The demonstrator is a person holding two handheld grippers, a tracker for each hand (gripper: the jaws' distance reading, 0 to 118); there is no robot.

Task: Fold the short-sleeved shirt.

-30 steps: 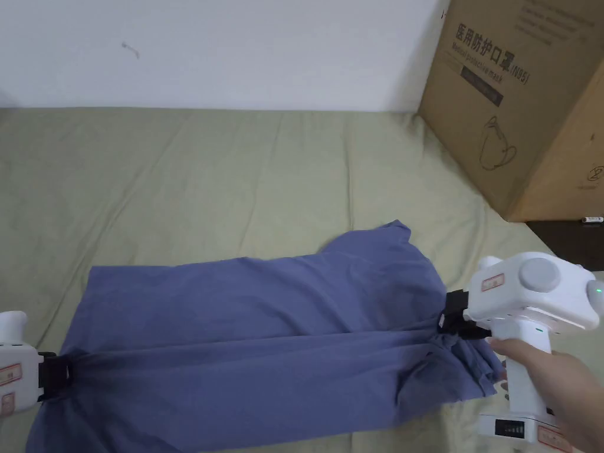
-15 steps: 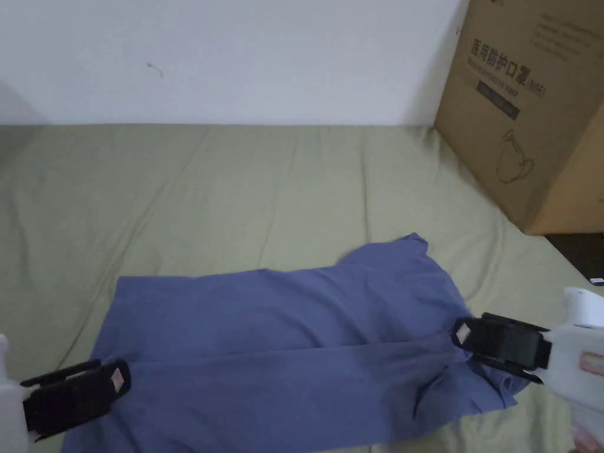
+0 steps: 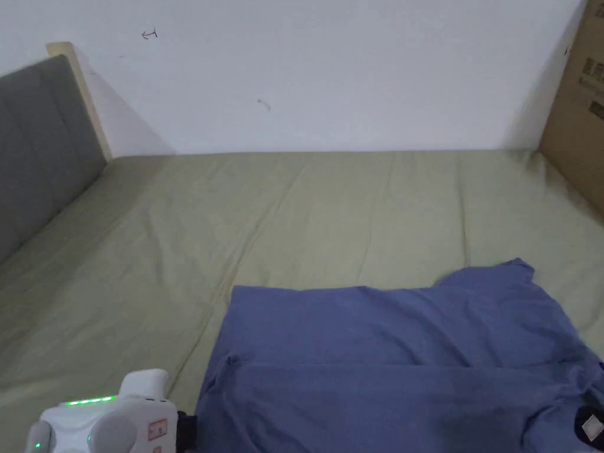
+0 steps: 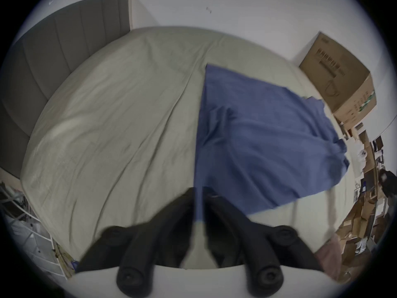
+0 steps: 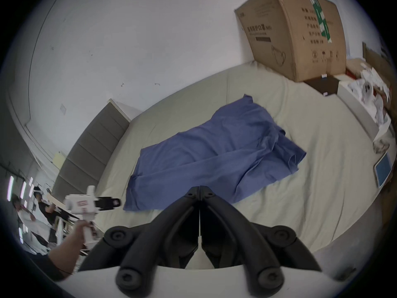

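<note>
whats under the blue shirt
The blue shirt lies on the green bedsheet, which shows all around it. Anything between shirt and sheet is covered.

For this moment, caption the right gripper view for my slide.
Right gripper, fingers closed and empty, near a half-folded blue short-sleeved shirt on the pale green bedsheet.

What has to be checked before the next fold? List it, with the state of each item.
1. Blue short-sleeved shirt lies spread on the bed sheet, near long edge folded over: ok.
2. Far sleeve tucked in: not ok, it sticks out.
3. Right gripper ready to grasp: not ok, jaws shut and empty, short of the shirt.
4. Left gripper at the hem end; open or shut: cannot tell, blurred.
5. Cardboard box apart from the shirt: ok.
</note>
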